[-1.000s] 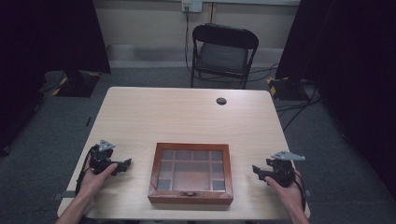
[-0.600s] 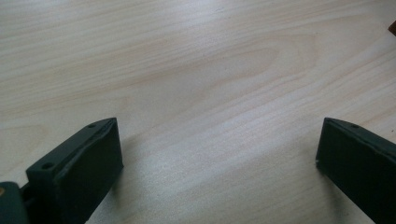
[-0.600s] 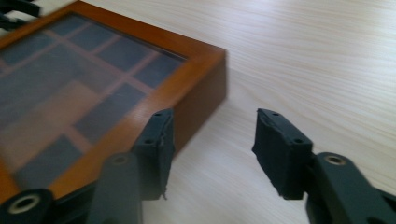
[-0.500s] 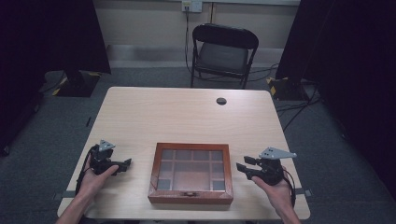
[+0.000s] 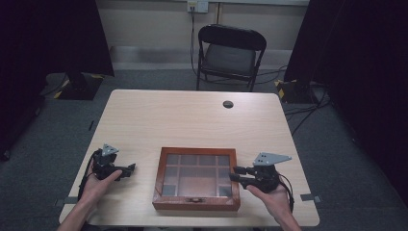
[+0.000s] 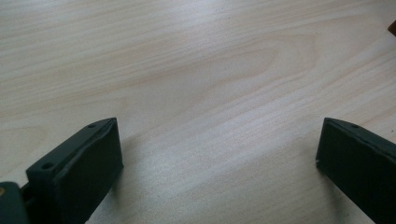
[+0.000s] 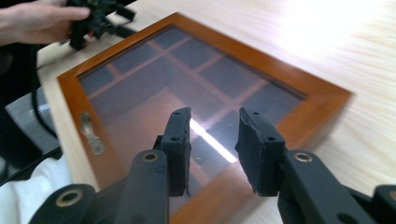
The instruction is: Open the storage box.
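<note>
High view: wooden box on the table, near the person's edge; left gripper left of the box, well apart; right gripper just at the box's right rim.

Left gripper view: jaws wide apart over bare wood, nothing between them.

Right gripper view: jaws above the glass lid, just narrowed to a small gap, holding nothing; brass latch on the box's front edge.

Probably rigid and rather heavy, glass smooth and fragile; better taken by the wooden frame or latch.
</note>
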Tool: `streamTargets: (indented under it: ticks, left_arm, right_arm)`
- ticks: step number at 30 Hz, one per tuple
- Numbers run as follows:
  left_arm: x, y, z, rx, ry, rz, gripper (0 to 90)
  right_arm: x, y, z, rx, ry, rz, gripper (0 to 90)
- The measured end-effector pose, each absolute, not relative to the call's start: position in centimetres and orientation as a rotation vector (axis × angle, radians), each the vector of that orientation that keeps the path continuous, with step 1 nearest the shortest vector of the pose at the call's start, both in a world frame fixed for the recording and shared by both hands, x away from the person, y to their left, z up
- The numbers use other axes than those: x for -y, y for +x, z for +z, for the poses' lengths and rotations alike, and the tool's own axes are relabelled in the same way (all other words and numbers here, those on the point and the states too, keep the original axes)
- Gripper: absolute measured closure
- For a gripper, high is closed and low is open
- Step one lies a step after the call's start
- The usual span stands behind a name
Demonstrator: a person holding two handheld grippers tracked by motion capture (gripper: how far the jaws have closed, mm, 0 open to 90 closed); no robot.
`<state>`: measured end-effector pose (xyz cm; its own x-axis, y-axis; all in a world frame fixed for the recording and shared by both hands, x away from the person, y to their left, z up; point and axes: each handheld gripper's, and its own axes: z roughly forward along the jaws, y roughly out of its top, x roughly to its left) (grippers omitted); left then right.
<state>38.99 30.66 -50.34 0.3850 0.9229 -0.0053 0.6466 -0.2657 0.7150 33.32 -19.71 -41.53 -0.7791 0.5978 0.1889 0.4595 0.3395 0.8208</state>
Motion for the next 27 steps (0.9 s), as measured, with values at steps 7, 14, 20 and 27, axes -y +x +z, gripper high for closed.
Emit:
streamTargets:
  ticks: [7, 14, 20, 27]
  left_arm:
    - [-30.7, 39.0, -50.3, -1.343, 2.01, 0.56, 0.0]
    - [-30.7, 39.0, -50.3, -1.343, 2.01, 0.559, 0.0]
    - [-30.7, 39.0, -50.3, -1.343, 2.01, 0.559, 0.0]
    - [-30.6, 39.0, -50.4, -1.344, 2.006, 0.555, 0.0]
  right_arm:
    - [17.8, 33.3, -41.1, -2.5, 0.912, 1.449, 66.8]
    - [15.1, 33.8, -40.6, -2.555, 0.833, 1.46, 68.6]
    - [13.0, 33.7, -41.2, -2.62, 0.769, 1.47, 71.4]
    - [11.3, 32.9, -42.7, -2.731, 0.705, 1.441, 73.1]
